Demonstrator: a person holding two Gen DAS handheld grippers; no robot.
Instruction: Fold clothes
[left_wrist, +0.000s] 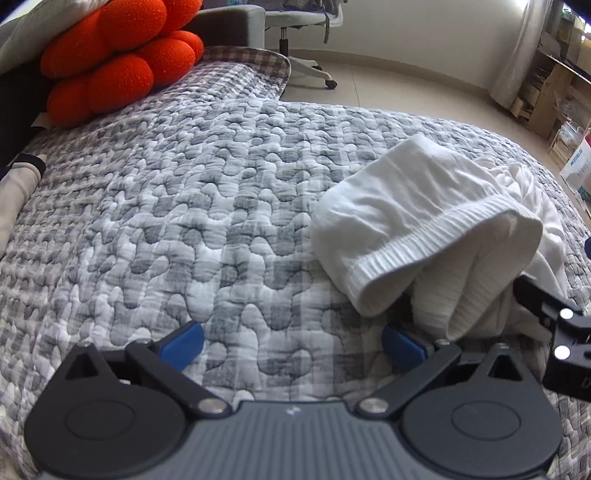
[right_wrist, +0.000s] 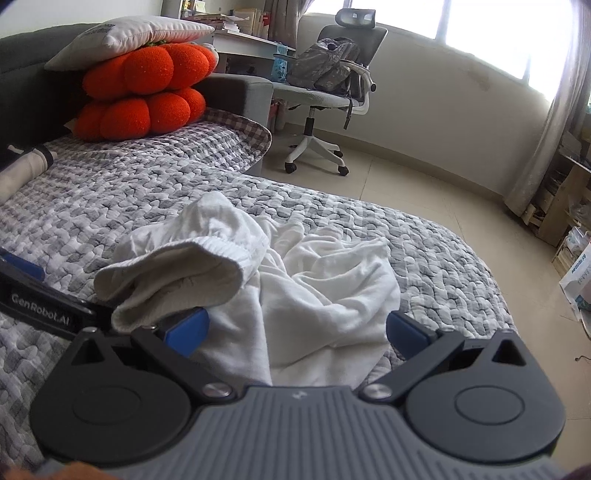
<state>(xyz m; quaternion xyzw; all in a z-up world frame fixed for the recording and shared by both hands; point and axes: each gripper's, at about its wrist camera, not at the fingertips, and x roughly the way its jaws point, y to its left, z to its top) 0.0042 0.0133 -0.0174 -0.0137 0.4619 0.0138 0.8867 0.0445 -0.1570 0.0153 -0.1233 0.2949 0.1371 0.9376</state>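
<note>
The left gripper has its blue-padded fingers spread wide with only quilt between them; its right pad sits just beside the ribbed hem of the crumpled white knit garment and grips nothing. The right gripper is likewise wide open, hovering over the garment's near edge, its left pad tucked under a rolled cuff; whether it touches the cloth I cannot tell. The garment lies bunched on the near right part of the grey-and-white puffy quilted bedspread. At the far left, two orange segmented plush cushions are stacked under a pale flat pillow. Further right, on the tiled floor, stands a grey office chair carrying a backpack.
</note>
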